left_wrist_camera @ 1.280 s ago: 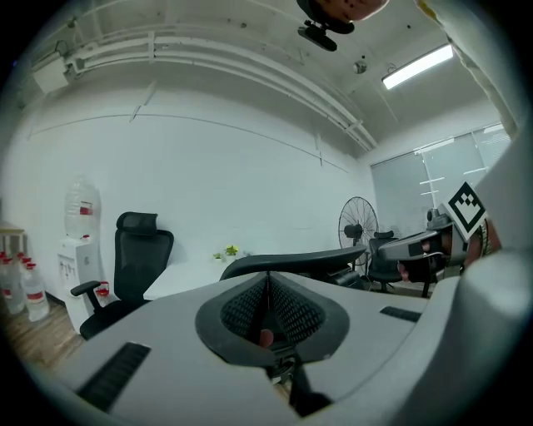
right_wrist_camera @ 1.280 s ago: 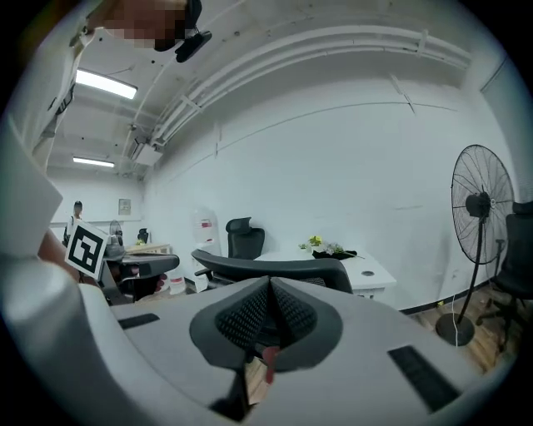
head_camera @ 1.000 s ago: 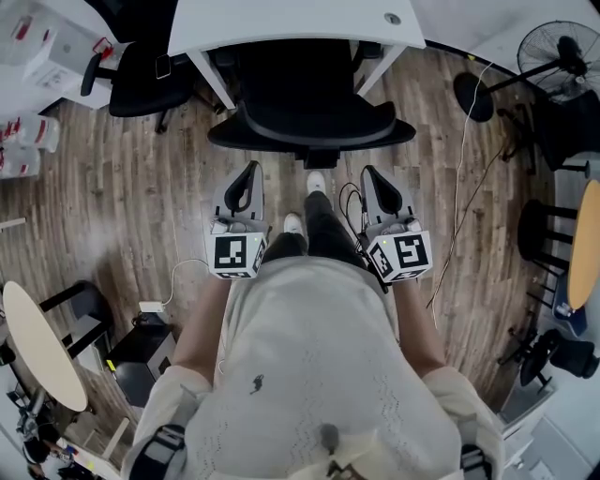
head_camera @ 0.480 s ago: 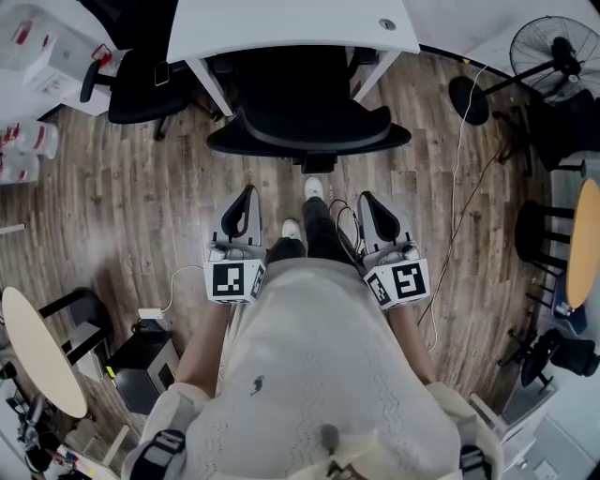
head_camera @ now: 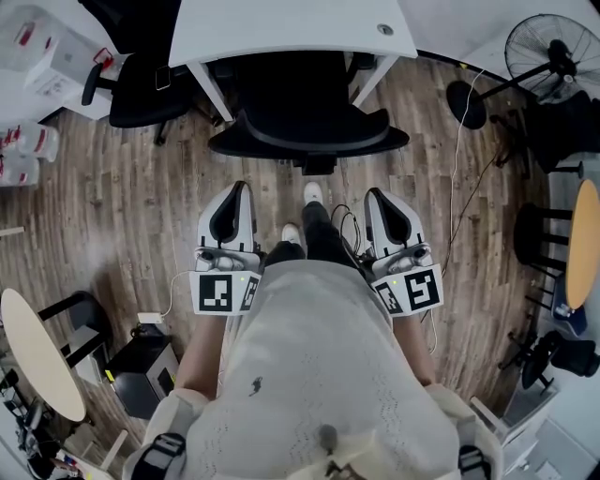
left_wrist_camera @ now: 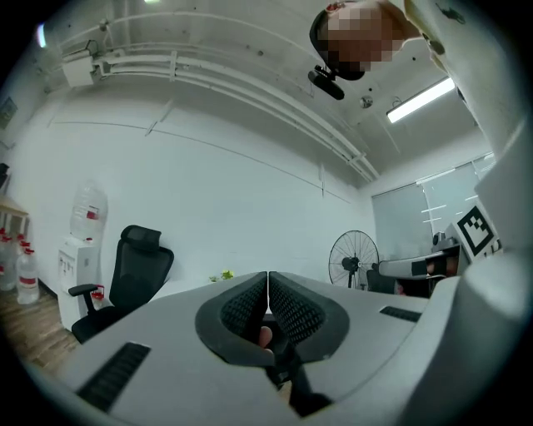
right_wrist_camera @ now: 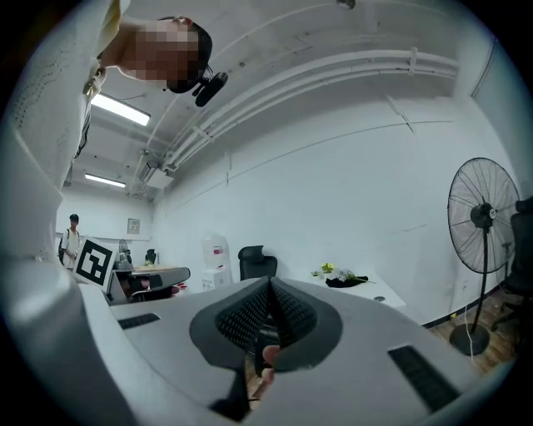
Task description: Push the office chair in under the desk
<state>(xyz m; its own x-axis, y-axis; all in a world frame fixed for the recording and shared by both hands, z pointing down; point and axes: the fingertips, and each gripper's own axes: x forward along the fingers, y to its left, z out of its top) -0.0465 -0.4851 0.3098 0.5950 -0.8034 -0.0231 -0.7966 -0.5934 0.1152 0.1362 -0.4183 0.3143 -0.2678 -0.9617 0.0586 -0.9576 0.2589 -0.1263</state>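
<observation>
Black curved-backed office chair [head_camera: 302, 117], smooth white desk [head_camera: 281, 28]

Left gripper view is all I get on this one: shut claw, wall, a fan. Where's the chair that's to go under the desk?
Observer: In the head view the chair sits partly under the desk, with its backrest jutting out.
Operator: Is either claw on it?
Observer: No. The left claw and right claw are short of the backrest, and floor shows between.
Operator: Is the right claw holding anything?
Observer: No, the right gripper view shows it shut and empty.
</observation>
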